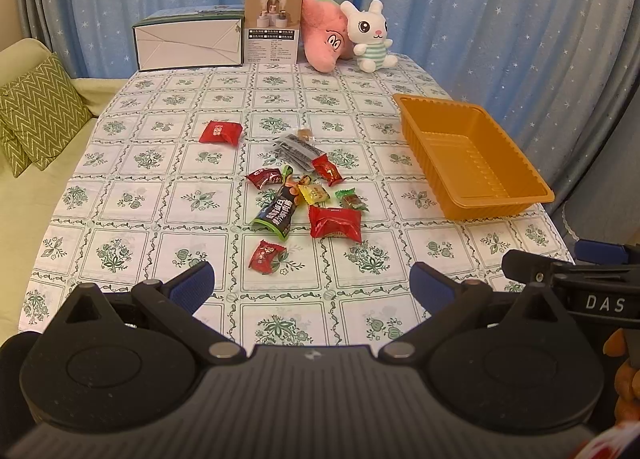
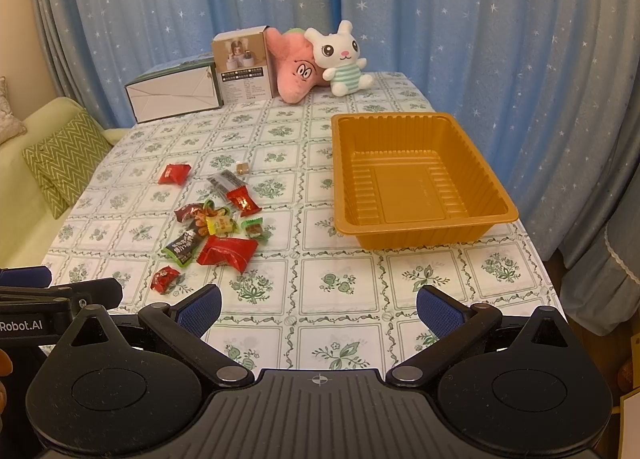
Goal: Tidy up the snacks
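Observation:
Several wrapped snacks lie in a loose pile mid-table: a large red packet [image 1: 335, 222] [image 2: 227, 251], a black-and-green pouch [image 1: 279, 211] [image 2: 182, 245], a small red candy [image 1: 265, 256] [image 2: 163, 279] nearest me, and a lone red packet [image 1: 221, 132] [image 2: 174, 173] farther left. An empty orange tray [image 1: 472, 157] [image 2: 416, 179] stands at the right. My left gripper [image 1: 312, 285] is open and empty above the near table edge, short of the pile. My right gripper [image 2: 319, 309] is open and empty, in front of the tray.
A white box [image 1: 188, 43] [image 2: 174, 95], a small carton [image 1: 273, 30] [image 2: 245, 69], a pink plush [image 1: 322, 37] [image 2: 294, 73] and a white bunny [image 1: 370, 37] [image 2: 342, 59] line the table's far edge. A sofa with a green cushion [image 1: 38, 115] [image 2: 66, 163] is at the left. Blue curtains hang behind.

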